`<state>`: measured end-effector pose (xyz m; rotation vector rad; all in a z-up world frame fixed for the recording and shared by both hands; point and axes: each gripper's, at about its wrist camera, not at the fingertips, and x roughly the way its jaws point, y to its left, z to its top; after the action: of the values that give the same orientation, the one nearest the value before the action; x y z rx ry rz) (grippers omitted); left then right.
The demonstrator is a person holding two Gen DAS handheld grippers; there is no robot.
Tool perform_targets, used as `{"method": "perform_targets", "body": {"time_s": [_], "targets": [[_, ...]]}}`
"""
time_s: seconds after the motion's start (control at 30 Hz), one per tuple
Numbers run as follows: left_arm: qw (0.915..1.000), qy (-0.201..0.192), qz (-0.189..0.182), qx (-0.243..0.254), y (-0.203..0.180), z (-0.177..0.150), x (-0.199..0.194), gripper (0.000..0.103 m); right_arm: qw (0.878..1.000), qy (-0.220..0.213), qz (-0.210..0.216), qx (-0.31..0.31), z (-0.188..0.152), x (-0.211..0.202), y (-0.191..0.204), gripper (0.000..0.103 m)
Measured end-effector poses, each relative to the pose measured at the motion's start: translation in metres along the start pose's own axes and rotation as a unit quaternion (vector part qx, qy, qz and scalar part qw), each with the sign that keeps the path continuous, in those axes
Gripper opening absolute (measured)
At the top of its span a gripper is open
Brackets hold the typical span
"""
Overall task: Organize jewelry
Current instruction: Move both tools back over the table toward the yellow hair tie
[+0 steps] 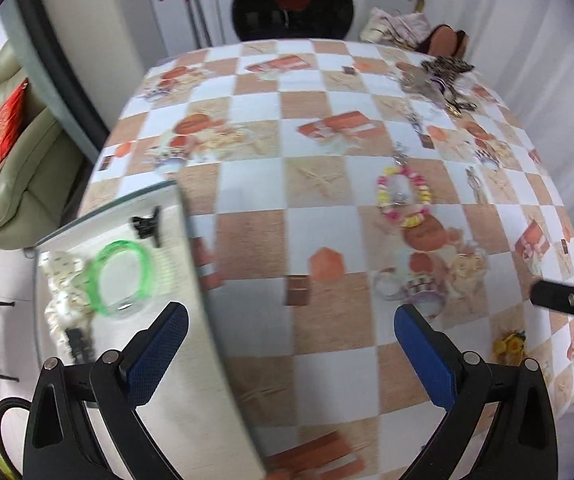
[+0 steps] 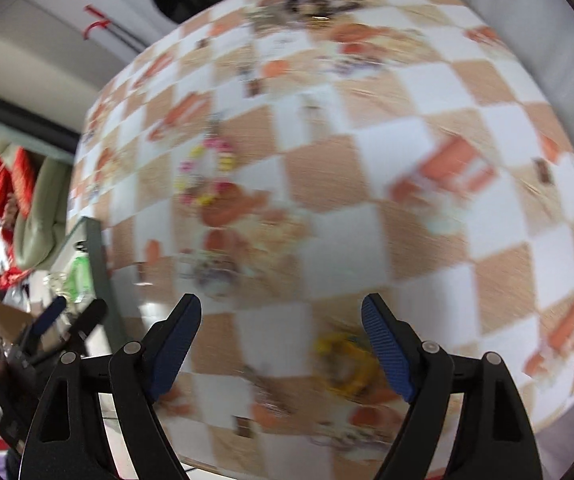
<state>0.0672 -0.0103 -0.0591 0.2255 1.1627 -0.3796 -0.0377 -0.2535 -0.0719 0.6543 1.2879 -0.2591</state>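
Left wrist view: a bead bracelet [image 1: 402, 197] of pink, yellow and white pieces lies as a loose ring on the checkered tablecloth [image 1: 327, 184], right of centre and well beyond the left gripper [image 1: 291, 312], whose blue ribbed pads stand wide apart with nothing between them. A thin metal clip [image 1: 474, 184] lies just right of the bracelet, and a tangled pile of chains and dark trinkets [image 1: 443, 80] sits at the far right corner. Near the right edge, close in, rests a small yellow flower piece [image 1: 510, 345]. At the near left stands a clear-walled tray [image 1: 185, 216] holding a translucent green bangle [image 1: 125, 276], a cream fabric piece [image 1: 63, 292] touching it on the left, and a small black clip [image 1: 149, 222] at the tray's far end. The cloth is glossy, printed in tan and white squares with orange motifs.

Right wrist view: heavily blurred. The right gripper [image 2: 281, 344] is spread wide and empty, with the yellow flower piece [image 2: 345, 364] on the cloth just inside its right pad, not gripped. The bracelet [image 2: 207, 174] shows farther off to the left; the tray [image 2: 95, 248] and the left gripper [image 2: 71, 318] appear at the left edge.
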Motion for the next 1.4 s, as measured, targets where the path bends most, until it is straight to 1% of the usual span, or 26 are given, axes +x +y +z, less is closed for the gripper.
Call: {"method": "perform_targets", "body": {"time_s": [0.13, 0.23, 0.37, 0.53, 0.63, 0.67, 0.7, 0.8, 0.83, 0.87, 0.9, 0.93, 0.97, 1.0, 1.07, 1.13, 1.17, 1.33, 1.37, 1.4], "targets": [[0.9997, 0.020, -0.014, 0.005, -0.017, -0.001, 0.014, 0.103, 1.000, 0.008, -0.023, 0.017, -0.014, -0.001, -0.033, 0.085], [0.9986, 0.036, -0.033, 0.022, -0.032, -0.008, 0.019, 0.103, 0.999, 0.019, -0.032, 0.021, -0.024, 0.000, -0.048, 0.085], [0.9963, 0.054, -0.053, 0.041, -0.051, -0.026, 0.018, 0.103, 0.998, 0.027, -0.047, 0.009, -0.036, 0.003, -0.055, 0.085], [0.9921, 0.083, -0.077, 0.055, -0.072, -0.053, 0.015, 0.103, 0.998, 0.033, -0.047, -0.014, -0.044, 0.007, -0.054, 0.083], [0.9894, 0.098, -0.089, 0.060, -0.083, -0.067, 0.016, 0.103, 0.998, 0.033, -0.037, -0.025, -0.043, 0.008, -0.052, 0.074], [0.9888, 0.101, -0.091, 0.062, -0.086, -0.071, 0.017, 0.100, 0.998, 0.033, -0.034, -0.027, -0.043, 0.008, -0.051, 0.067], [0.9882, 0.105, -0.091, 0.064, -0.089, -0.073, 0.018, 0.099, 0.999, 0.034, -0.031, -0.029, -0.042, 0.009, -0.051, 0.061], [0.9877, 0.107, -0.094, 0.064, -0.097, -0.079, 0.019, 0.099, 0.998, 0.035, -0.015, -0.041, -0.040, 0.011, -0.049, 0.050], [0.9876, 0.106, -0.096, 0.064, -0.098, -0.080, 0.019, 0.097, 0.998, 0.034, -0.012, -0.047, -0.039, 0.012, -0.048, 0.049], [0.9876, 0.105, -0.096, 0.065, -0.100, -0.080, 0.019, 0.090, 0.998, 0.034, -0.008, -0.053, -0.038, 0.012, -0.047, 0.045], [0.9874, 0.106, -0.096, 0.066, -0.101, -0.081, 0.020, 0.087, 0.997, 0.035, -0.004, -0.063, -0.037, 0.014, -0.045, 0.042], [0.9871, 0.109, -0.096, 0.067, -0.103, -0.082, 0.022, 0.087, 0.997, 0.038, -0.001, -0.070, -0.036, 0.016, -0.043, 0.040], [0.9870, 0.110, -0.097, 0.066, -0.104, -0.083, 0.023, 0.085, 0.996, 0.040, 0.002, -0.076, -0.035, 0.017, -0.042, 0.037], [0.9868, 0.110, -0.099, 0.066, -0.106, -0.083, 0.024, 0.078, 0.996, 0.042, 0.004, -0.080, -0.034, 0.020, -0.040, 0.034], [0.9856, 0.115, -0.102, 0.069, -0.111, -0.085, 0.027, 0.075, 0.995, 0.048, 0.010, -0.090, -0.033, 0.025, -0.037, 0.030], [0.9851, 0.115, -0.105, 0.072, -0.114, -0.087, 0.028, 0.074, 0.994, 0.055, 0.015, -0.095, -0.032, 0.031, -0.036, 0.027], [0.9849, 0.116, -0.106, 0.074, -0.116, -0.088, 0.028, 0.068, 0.994, 0.058, 0.017, -0.096, -0.032, 0.033, -0.036, 0.025], [0.9844, 0.111, -0.104, 0.089, -0.127, -0.089, 0.029, 0.068, 0.992, 0.066, 0.013, -0.108, -0.032, 0.041, -0.033, 0.017], [0.9843, 0.110, -0.105, 0.090, -0.128, -0.089, 0.029, 0.064, 0.992, 0.067, 0.008, -0.111, -0.032, 0.043, -0.032, 0.016], [0.9844, 0.109, -0.103, 0.092, -0.130, -0.088, 0.029, 0.056, 0.991, 0.069, 0.003, -0.112, -0.032, 0.044, -0.032, 0.016]]}}
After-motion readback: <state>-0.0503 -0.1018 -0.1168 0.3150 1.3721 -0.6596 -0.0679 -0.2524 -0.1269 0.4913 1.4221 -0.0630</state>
